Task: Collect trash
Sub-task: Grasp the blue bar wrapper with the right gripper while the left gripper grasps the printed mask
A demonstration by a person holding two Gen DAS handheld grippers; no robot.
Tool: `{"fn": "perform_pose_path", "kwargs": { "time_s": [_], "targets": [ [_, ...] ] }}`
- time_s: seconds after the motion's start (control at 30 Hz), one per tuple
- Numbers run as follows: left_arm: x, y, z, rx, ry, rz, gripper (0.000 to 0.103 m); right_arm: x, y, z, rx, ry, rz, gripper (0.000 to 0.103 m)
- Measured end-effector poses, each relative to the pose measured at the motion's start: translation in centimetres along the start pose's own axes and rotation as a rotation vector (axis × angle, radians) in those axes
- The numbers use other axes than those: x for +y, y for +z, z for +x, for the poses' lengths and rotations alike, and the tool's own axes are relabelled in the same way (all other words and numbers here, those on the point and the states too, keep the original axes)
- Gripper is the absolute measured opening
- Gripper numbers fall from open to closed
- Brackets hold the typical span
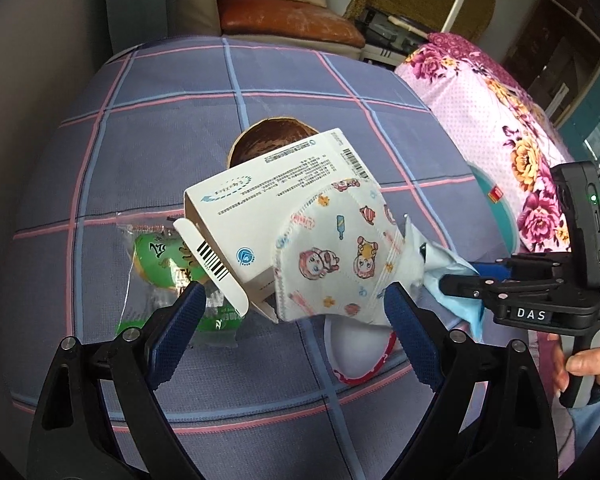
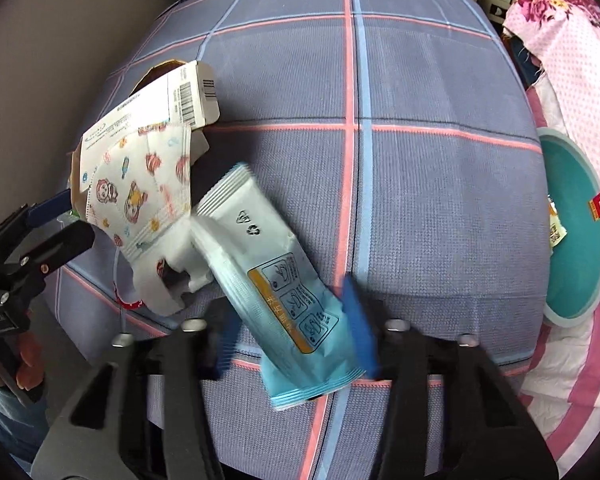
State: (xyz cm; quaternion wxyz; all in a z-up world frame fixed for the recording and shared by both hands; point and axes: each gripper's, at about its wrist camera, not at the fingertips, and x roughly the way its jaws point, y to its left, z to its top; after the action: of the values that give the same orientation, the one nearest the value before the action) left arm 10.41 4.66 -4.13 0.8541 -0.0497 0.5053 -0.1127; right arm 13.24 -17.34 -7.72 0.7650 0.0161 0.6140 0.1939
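The left gripper [image 1: 292, 316] sits nearest the lens, its blue fingers [image 1: 176, 328] spread wide with nothing between the pads, over a green snack wrapper [image 1: 160, 264], a white carton [image 1: 260, 200] and a cartoon-print face mask [image 1: 332, 264] on the checked bedspread [image 1: 160, 140]. Further right, the right gripper [image 2: 292, 328] has its pads closed on a blue-and-white wipes packet [image 2: 268, 276], which touches the mask. A teal bowl [image 2: 572, 232] lies at the far right, on the floral quilt [image 2: 572, 60].
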Motion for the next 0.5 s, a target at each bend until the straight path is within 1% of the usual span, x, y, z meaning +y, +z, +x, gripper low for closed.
{"fn": "perform_pose_path", "kwargs": {
  "time_s": [0.1, 0.23, 0.3, 0.43, 0.5],
  "targets": [
    [-1.1, 0.5, 0.1, -0.004, 0.017, 0.04, 0.091, -0.5, -0.2, -0.7, -0.03, 0.021, 0.015, 0.018],
    [-2.8, 1.1, 0.6, 0.003, 0.018, 0.096, 0.091, -1.4, -0.6, -2.0, -0.063, 0.04, 0.04, 0.018],
    [-3.7, 1.1, 1.3, 0.021, 0.021, 0.124, 0.091, -2.1, -0.8, -2.5, -0.073, 0.053, 0.053, 0.018],
    [-5.4, 1.0, 1.6, 0.03, 0.01, 0.158, 0.091, -3.4, -1.1, -3.4, -0.096, 0.049, 0.072, 0.018],
    [-5.9, 1.1, 1.6, 0.027, 0.012, 0.17, 0.091, -4.5, -1.1, -4.1, -0.106, 0.029, 0.088, 0.018]
  ]
}}
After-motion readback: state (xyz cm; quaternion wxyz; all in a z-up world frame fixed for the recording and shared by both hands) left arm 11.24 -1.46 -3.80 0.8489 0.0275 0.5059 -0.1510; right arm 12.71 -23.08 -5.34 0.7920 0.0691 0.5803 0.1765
